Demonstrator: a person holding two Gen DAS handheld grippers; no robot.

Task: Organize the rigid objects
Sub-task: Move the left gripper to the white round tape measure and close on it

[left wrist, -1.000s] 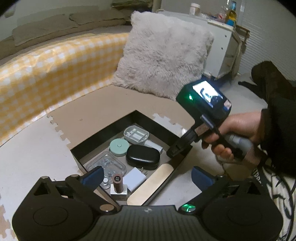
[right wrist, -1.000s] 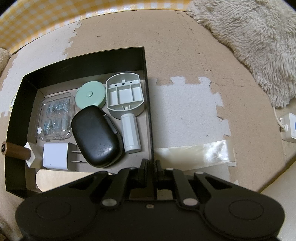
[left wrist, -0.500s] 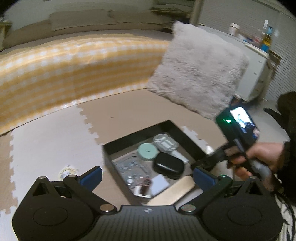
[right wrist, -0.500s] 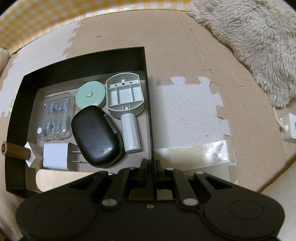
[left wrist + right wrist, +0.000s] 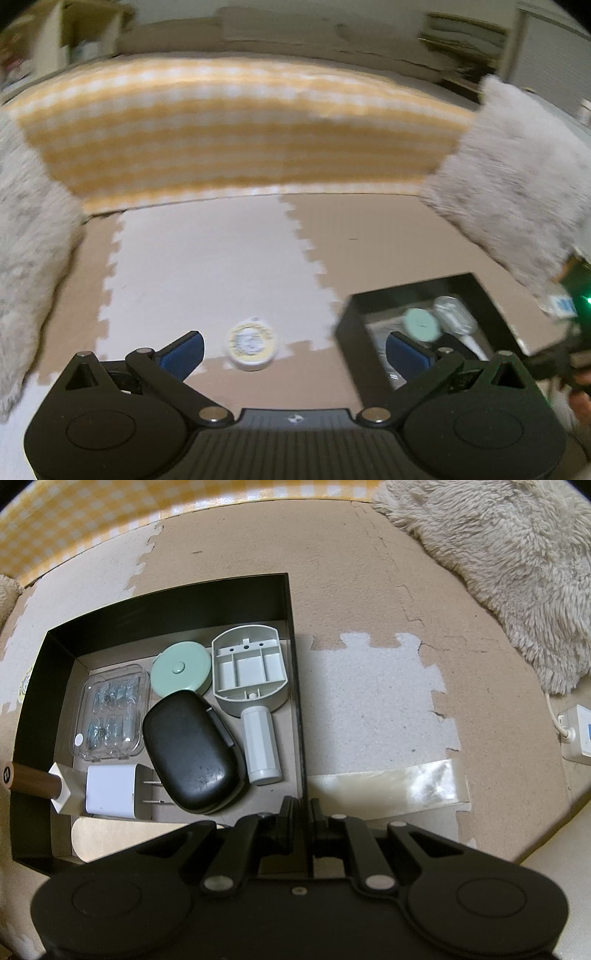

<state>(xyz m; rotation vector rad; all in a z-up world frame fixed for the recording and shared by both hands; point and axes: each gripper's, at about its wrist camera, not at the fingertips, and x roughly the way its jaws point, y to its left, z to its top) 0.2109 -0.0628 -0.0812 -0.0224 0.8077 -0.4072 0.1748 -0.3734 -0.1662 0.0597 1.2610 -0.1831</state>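
Left wrist view: left tongs (image 5: 293, 352) open over the floor, round tin (image 5: 252, 344) between them, outside the black box (image 5: 293, 686); looks light, rigid, slick, so pinch the rim; right tongs (image 5: 300, 821) clamp the box wall.

The black box (image 5: 288, 602) has smooth, faintly shiny walls and a dull grey card floor, and it sits on rough, matt foam mats (image 5: 351, 572) patched with glossy clear tape (image 5: 388, 782). Inside lie a glossy black plastic case (image 5: 192, 753), a matt mint plastic disc (image 5: 181, 668) and a clear plastic pack (image 5: 110, 712). The blurred round tin (image 5: 252, 345) on the mat looks like plastic with a paper label, beside a fluffy cloth cushion (image 5: 498, 554).
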